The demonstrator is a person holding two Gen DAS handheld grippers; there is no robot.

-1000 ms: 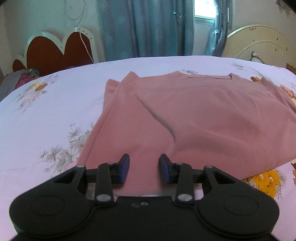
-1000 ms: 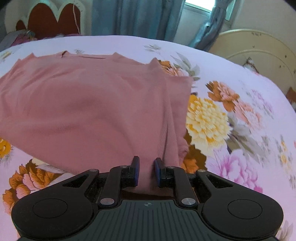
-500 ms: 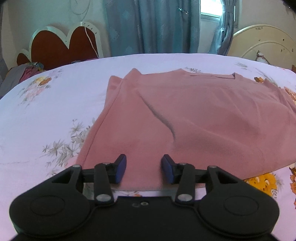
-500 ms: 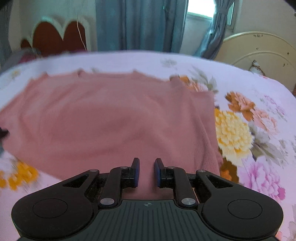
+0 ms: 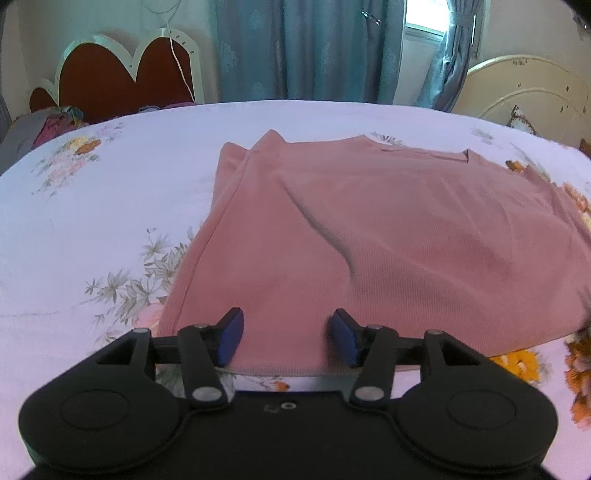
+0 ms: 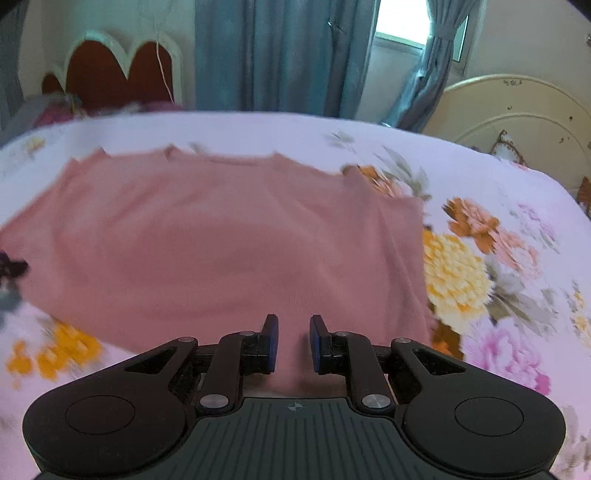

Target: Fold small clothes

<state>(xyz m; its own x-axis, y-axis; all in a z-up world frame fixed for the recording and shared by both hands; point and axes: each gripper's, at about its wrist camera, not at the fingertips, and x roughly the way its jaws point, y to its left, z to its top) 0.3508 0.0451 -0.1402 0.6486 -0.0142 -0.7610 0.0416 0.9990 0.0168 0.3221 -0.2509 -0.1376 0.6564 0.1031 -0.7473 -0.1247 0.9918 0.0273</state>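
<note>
A pink top [image 5: 388, 240] lies spread flat on the bed [image 5: 110, 206], neckline toward the far edge and hem toward the near edge. A long crease runs diagonally across its front in the left wrist view, and its left side shows a doubled layer along the edge. In the right wrist view the top [image 6: 221, 251] is blurred, with its right side edge lying next to the big yellow flower [image 6: 454, 277] printed on the sheet.

The left tool [image 5: 287, 338] is at the hem near the top's left corner, jaws wide apart with the fabric lying between the blue pads [image 5: 231, 336], which do not press on it. The right tool [image 6: 293, 341] sits over the hem near the top's right corner, jaws at a narrower gap, cloth visible between them without being pinched.

Past the far edge of the bed hang blue curtains [image 5: 306, 48] beside a bright window [image 6: 402, 18]. A red scalloped headboard [image 5: 122, 74] stands at the far left corner, and a cream headboard [image 5: 532, 92] at the far right.
</note>
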